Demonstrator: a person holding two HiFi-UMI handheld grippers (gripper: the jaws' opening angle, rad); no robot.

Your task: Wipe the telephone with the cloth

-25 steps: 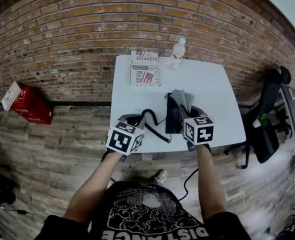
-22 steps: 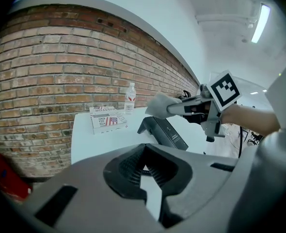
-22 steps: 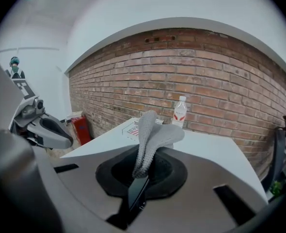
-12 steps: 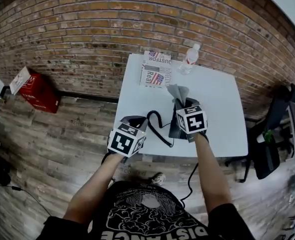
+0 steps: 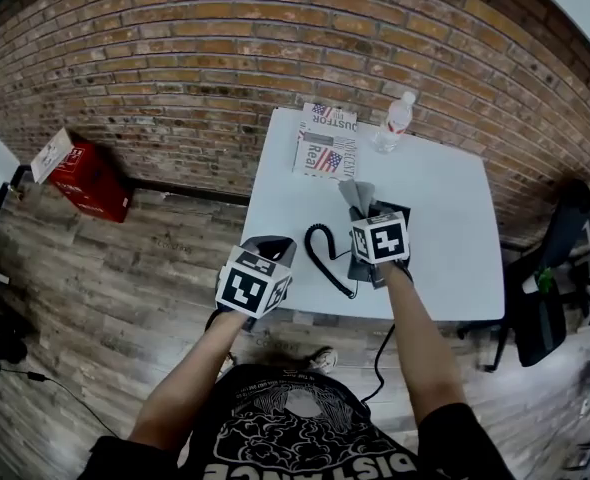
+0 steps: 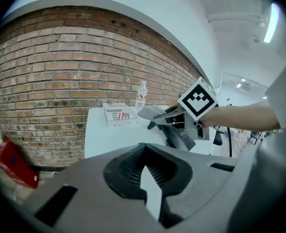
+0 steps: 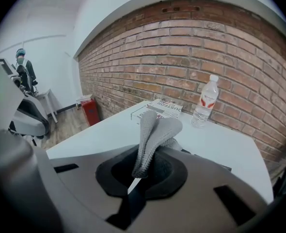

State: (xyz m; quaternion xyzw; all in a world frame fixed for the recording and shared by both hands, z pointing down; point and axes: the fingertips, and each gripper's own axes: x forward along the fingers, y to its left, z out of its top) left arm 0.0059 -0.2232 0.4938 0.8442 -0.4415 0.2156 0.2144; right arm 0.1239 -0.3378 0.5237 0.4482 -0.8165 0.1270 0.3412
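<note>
A black telephone [image 5: 354, 261] with a coiled cord [image 5: 325, 253] sits on the white table [image 5: 445, 228]. My right gripper [image 5: 368, 216] is over the telephone, shut on a grey cloth [image 5: 360, 196] that sticks out ahead of it. In the right gripper view the cloth [image 7: 155, 130] stands folded up out of the right gripper [image 7: 143, 171]. My left gripper [image 5: 270, 248] hovers at the table's near left edge, apart from the telephone. Its view shows the left gripper [image 6: 148, 178] shut with nothing in it, the telephone [image 6: 182, 139] and the cloth [image 6: 152, 113] ahead.
A folded newspaper [image 5: 325, 148] and a water bottle [image 5: 395, 120] lie at the table's far edge against a brick wall. A red box [image 5: 80, 176] sits on the wooden floor to the left. A black chair [image 5: 565, 258] stands to the right.
My right gripper has slid the cloth a little farther away over the telephone. The left gripper stays by the near left edge. The head camera has shifted.
</note>
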